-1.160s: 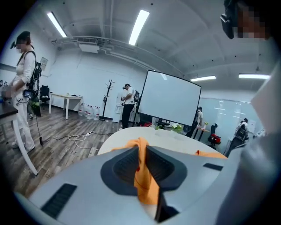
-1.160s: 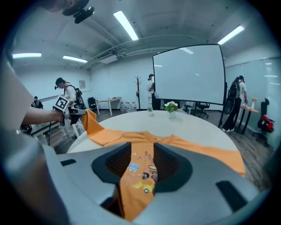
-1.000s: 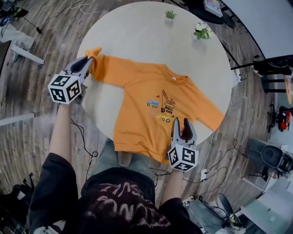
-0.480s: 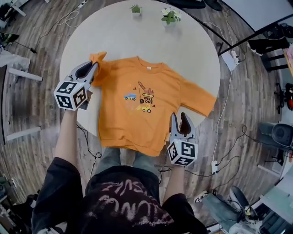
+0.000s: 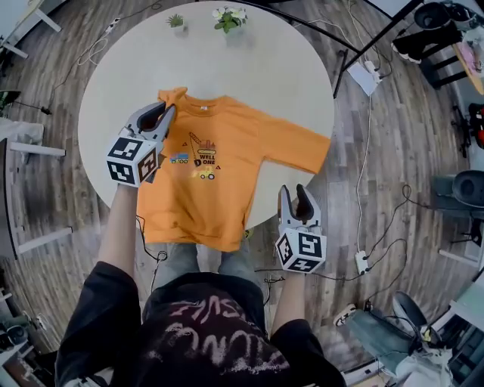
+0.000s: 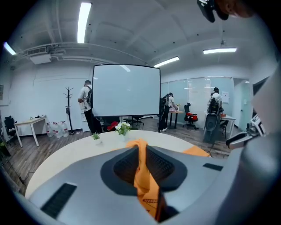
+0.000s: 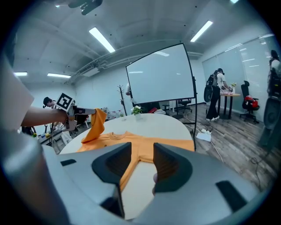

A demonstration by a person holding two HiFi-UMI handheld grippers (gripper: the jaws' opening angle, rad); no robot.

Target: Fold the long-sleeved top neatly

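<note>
An orange long-sleeved top point(image 5: 227, 159) lies front up on the round table point(image 5: 249, 68), its hem hanging over the near edge. My left gripper point(image 5: 162, 113) is shut on the left sleeve's cuff point(image 5: 172, 94) and holds it lifted above the top's left shoulder. In the left gripper view the orange cloth point(image 6: 142, 176) is pinched between the pads. My right gripper point(image 5: 296, 193) stands open and empty beyond the table's near right edge, to the right of the hem. The right gripper view looks between those open jaws point(image 7: 141, 154) at the top point(image 7: 167, 144), with the left gripper point(image 7: 83, 112) raising the sleeve point(image 7: 97, 125).
Two small potted plants point(image 5: 176, 20) point(image 5: 229, 17) stand at the table's far edge. The right sleeve point(image 5: 299, 143) lies stretched toward the table's right rim. Cables and a power strip point(image 5: 361, 261) lie on the wooden floor at right. People stand by a screen point(image 6: 126, 90) far off.
The left gripper has carried the sleeve cuff rightward, from stretched out at the left to above the top's shoulder. The right gripper has drifted right, off the hem corner.
</note>
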